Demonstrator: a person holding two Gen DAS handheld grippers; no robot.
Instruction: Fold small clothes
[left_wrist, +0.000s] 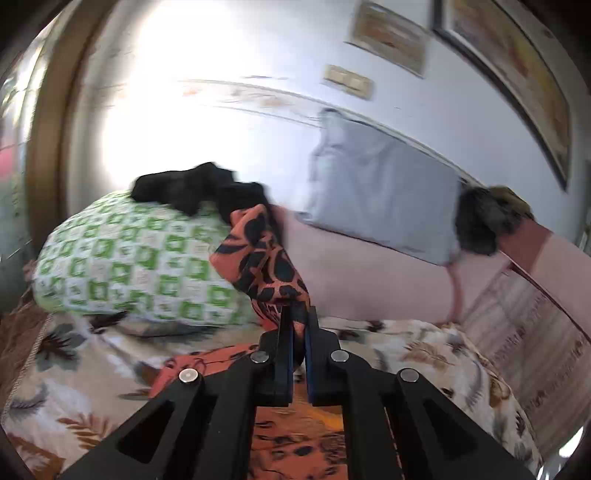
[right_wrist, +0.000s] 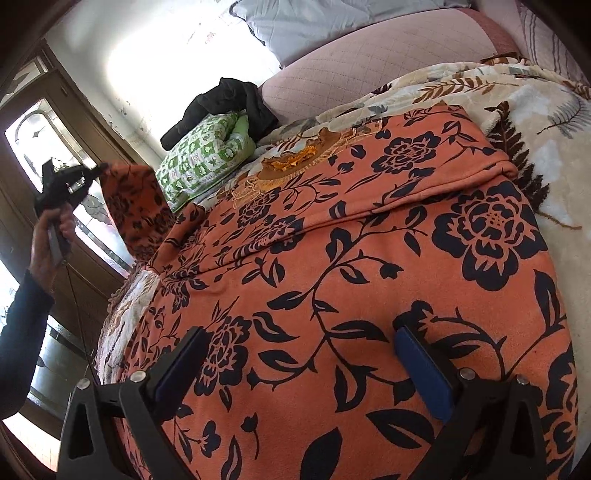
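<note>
The bed (right_wrist: 535, 155) carries the big orange flowered cloth (right_wrist: 369, 277), seen whole only in the right view. At middle left, the left tool (right_wrist: 96, 170) pinches its lifted corner tight. At the bottom, the right tool (right_wrist: 303, 365) gapes wide over it, empty.

Daylight floods in from the window (right_wrist: 44, 147) at left in the right wrist view, and the wall (left_wrist: 166, 92) is blown out to white glare in both views. The left wrist view is smeared with motion blur, worst on the pillow (left_wrist: 380, 195) and frames (left_wrist: 509, 81). Both fisheye pictures bend hard and darken at the corners.
</note>
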